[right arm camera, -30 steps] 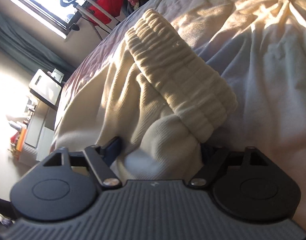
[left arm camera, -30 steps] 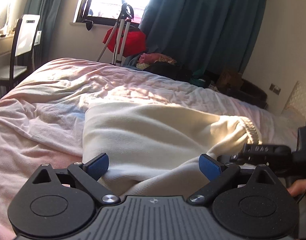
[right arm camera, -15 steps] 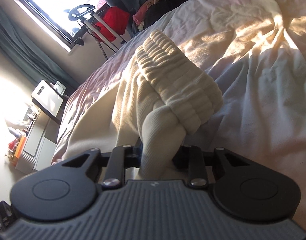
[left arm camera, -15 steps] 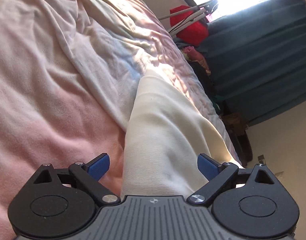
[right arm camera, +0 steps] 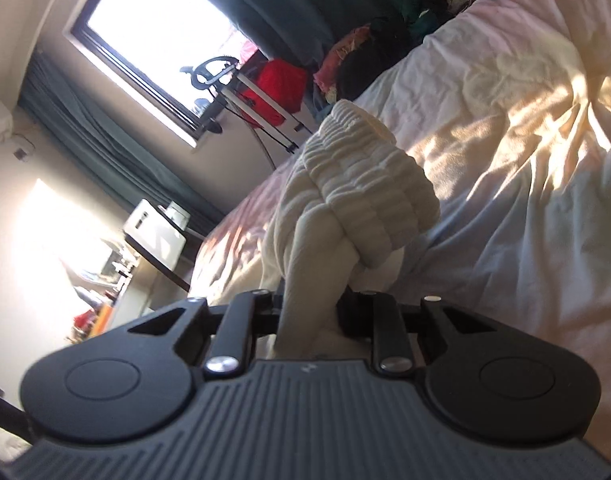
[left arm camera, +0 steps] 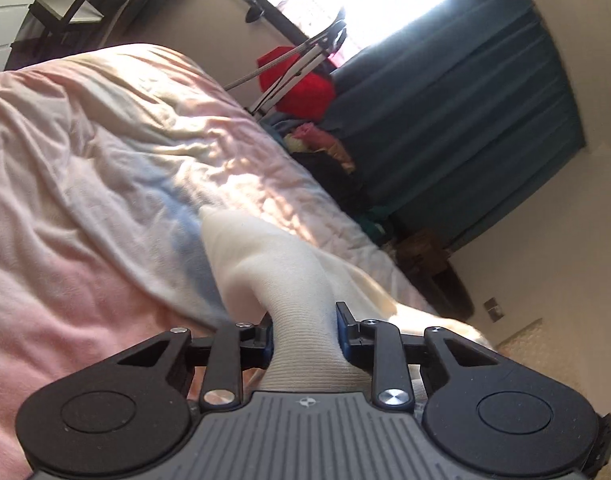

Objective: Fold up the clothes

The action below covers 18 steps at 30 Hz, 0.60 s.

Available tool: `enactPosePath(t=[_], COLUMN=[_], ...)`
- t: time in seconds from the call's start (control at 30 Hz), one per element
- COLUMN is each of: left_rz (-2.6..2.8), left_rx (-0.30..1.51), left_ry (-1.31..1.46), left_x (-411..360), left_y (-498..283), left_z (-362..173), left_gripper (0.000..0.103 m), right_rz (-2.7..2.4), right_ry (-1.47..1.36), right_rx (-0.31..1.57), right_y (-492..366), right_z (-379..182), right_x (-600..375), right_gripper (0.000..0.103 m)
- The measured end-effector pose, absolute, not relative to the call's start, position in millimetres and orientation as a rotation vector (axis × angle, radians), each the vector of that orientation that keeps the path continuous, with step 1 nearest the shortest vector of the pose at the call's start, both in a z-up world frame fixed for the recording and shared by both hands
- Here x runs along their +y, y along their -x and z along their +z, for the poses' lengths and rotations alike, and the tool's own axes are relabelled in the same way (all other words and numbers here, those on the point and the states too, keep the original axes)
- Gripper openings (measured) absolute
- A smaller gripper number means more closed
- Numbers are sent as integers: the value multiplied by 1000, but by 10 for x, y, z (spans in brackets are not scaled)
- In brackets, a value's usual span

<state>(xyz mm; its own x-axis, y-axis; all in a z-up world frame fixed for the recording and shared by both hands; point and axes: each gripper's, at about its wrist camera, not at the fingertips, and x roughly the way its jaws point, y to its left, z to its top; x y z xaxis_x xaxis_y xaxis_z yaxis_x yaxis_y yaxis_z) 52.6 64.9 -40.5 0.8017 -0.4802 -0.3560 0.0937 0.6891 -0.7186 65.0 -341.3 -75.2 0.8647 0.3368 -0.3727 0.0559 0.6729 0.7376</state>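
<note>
Both tongs were clamped on the same cream garment, one end each.

Left tongs [left arm camera: 304, 330]: blue pads pinched together on a bunched fold of the plain ribbed knit. From there the cream garment [left arm camera: 261, 264] ran away over the bed [left arm camera: 105, 168] and ended in a squared-off edge on the pink sheet.

Right tongs [right arm camera: 309, 314]: closed on a twist of fabric just below the thick gathered elastic band [right arm camera: 369, 192]. The band looked like a waistband or hem, can't tell which. It stood up above the tongs while the rest of the garment trailed off to the left across the bed.

My read on why it was held this way: gripping two opposite ends lets the person lift and carry the cloth as one span, which suits bringing one end over the other or stretching it flat. Whether this was a fold in progress or a lift of an already doubled piece, the views didn't settle. The layering was hidden under the bunching.

Garment location: on the bed, partly raised at both gripped ends, middle resting on the sheet. Other clothes [left arm camera: 317, 140] lay in a heap beyond the far edge of the bed, by the teal curtain [left arm camera: 465, 120].
</note>
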Motion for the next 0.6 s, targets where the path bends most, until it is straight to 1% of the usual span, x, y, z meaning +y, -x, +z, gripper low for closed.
enactPosePath(t=[0.07,0.17,0.33,0.43,0.6], left_rz=[-376,-420,-527,-577,-594], left_rx=[531,535,609,653,753], left_ry=[749,723,669,628,623], left_x=[503,85,-1002,-1777,-2863], left_y=[-543,-723,-1502,-2084,-2957], left_z=[-190,85,351,369,119], left_gripper=[29,29,29,28,28], right_rz=[171,140,25,-79,-236], right_ry=[-864,-874,-825,-746,-734], right_rx=[484,443,374,320,299], right_y=[-573,-530,-673,-860,-1361], right_z=[-592,-341,-70,27,19], right_x=[-3571,-3867,-4621,-5097,-5886], right_gripper=[24,24,24,24,24])
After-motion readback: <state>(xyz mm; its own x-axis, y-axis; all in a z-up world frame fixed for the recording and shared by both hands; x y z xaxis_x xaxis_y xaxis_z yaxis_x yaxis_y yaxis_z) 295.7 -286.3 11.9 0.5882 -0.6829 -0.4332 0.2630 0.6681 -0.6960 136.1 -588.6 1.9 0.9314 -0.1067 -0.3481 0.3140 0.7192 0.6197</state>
